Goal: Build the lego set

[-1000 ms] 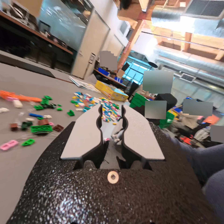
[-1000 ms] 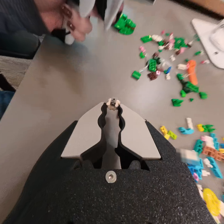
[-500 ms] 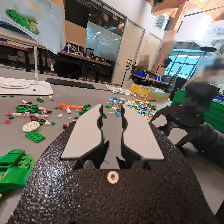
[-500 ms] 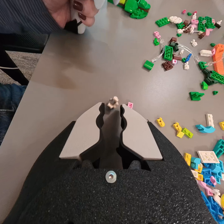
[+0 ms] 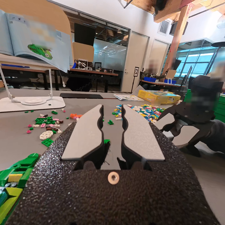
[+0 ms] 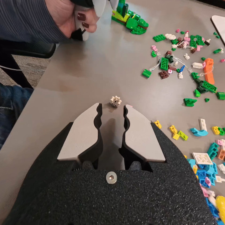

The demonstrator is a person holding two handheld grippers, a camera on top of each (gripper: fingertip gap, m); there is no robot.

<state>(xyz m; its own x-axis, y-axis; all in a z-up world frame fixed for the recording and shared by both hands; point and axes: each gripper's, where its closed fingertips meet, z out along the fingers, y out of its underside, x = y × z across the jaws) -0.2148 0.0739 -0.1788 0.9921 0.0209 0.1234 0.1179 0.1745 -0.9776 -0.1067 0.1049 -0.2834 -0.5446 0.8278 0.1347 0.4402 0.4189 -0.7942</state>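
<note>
A small tan and grey lego piece [image 6: 115, 101] lies on the grey table [image 6: 97, 68] just beyond my right gripper [image 6: 112, 105], which is open and empty. My left gripper [image 5: 112, 107] is open and empty, low over the table. The part-built green lego model [image 6: 130, 20] stands at the far side of the table in the right wrist view, beside the hand holding the left gripper [image 6: 75, 20]. The model also shows at the bottom left of the left wrist view [image 5: 13, 175]. The right gripper shows at the right of the left wrist view [image 5: 180, 119].
Loose green, brown and pink pieces [image 6: 180, 54] and an orange piece [image 6: 208, 71] lie to the right. A pile of blue, yellow and white pieces [image 6: 207, 158] lies near right. A white stand base [image 5: 31, 102] holds an open instruction book [image 5: 35, 48]. A yellow box [image 5: 158, 97] sits behind. Left tips to right tips: about 15 cm.
My right gripper opened and let go of the small tan piece, which now lies on the table. My left gripper swung left and levelled toward the book stand and green model.
</note>
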